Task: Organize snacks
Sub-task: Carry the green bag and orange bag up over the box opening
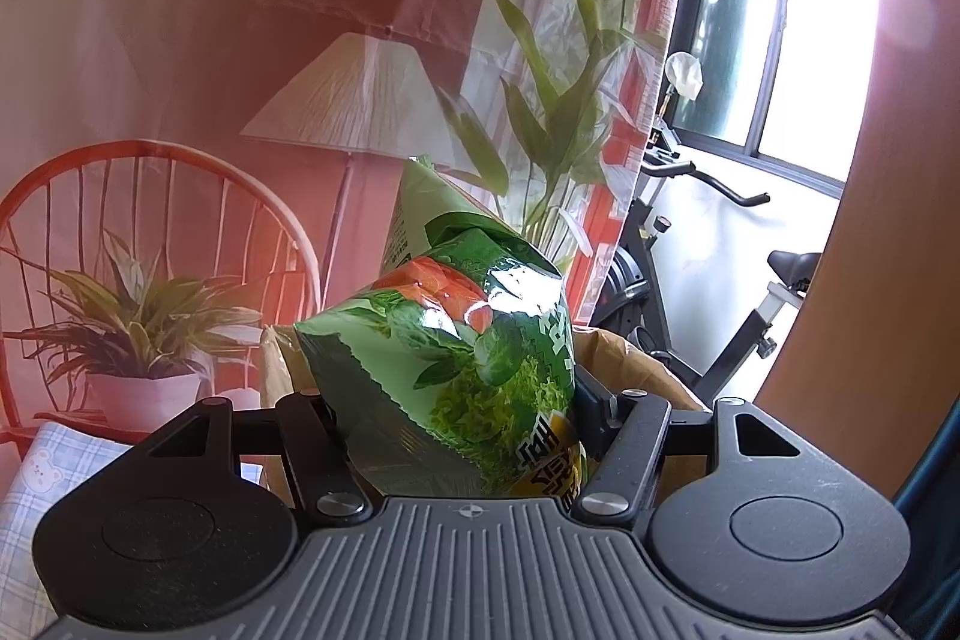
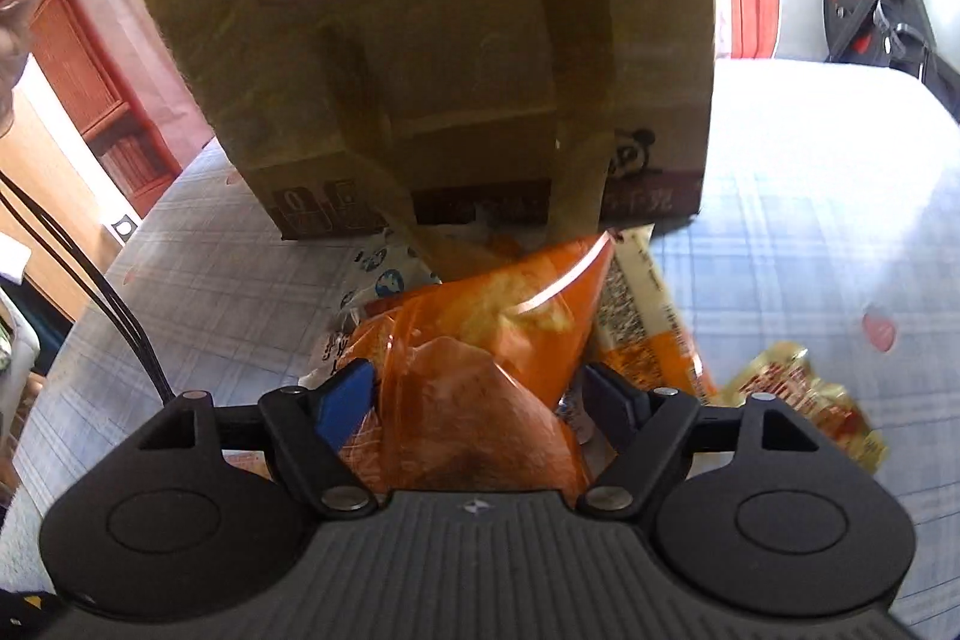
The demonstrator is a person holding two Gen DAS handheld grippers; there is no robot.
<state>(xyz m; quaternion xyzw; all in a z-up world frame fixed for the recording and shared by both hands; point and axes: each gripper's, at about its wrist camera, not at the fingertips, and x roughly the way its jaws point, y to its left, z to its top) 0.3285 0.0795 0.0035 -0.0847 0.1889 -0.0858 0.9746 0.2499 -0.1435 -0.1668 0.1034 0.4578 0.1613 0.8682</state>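
Brown paper fills most of your right view: the tall paper bag (image 2: 456, 58) stands on the blue checked tablecloth (image 2: 810, 196). Snack packets lie in a heap against the bag's foot. The biggest is an orange snack bag (image 2: 480, 340), with a yellow-and-orange packet (image 2: 642, 316) beside it and a white packet (image 2: 378, 280) partly under it. A small golden packet (image 2: 798, 400) lies apart to the right.

Your right gripper (image 2: 474, 394) is spread, its jaws either side of the orange snack bag; whether the pads touch it is unclear.

Your left gripper (image 1: 462, 418) pinches a green snack bag (image 1: 456, 340), holding it above the paper bag's open rim.
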